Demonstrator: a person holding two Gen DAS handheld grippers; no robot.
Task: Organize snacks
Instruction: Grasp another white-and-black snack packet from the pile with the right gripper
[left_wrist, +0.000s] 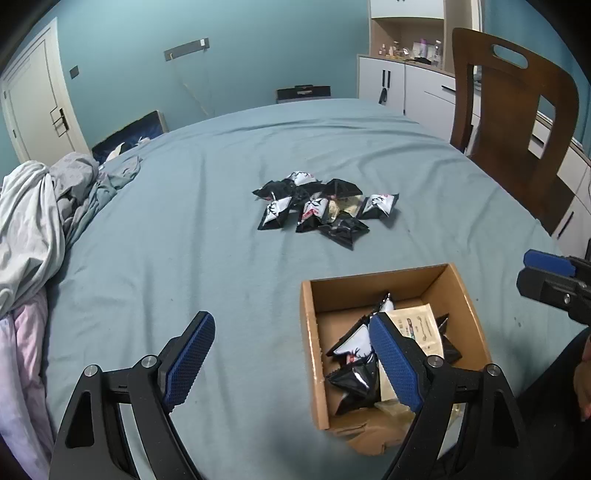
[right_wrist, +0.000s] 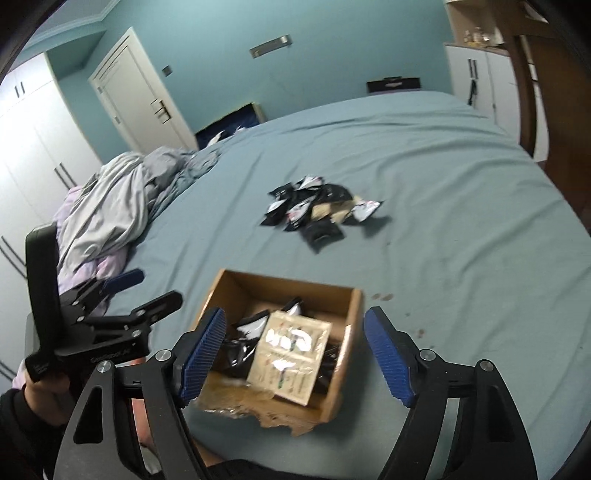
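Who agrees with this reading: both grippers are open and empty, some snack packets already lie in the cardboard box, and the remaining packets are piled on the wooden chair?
One detail is wrong. The remaining packets are piled on the blue-sheeted bed, not the wooden chair, as the left wrist view shows. The left gripper and right gripper are open and empty, and packets lie in the cardboard box.

On the bed sheet the heap of snack packets lies at the middle. The cardboard box sits nearer the camera, at about five o'clock from the heap and well apart from it, with several packets and a flat sachet inside. Crumpled bedding lies at nine o'clock from the heap. A chair stands at two o'clock, beside the bed.
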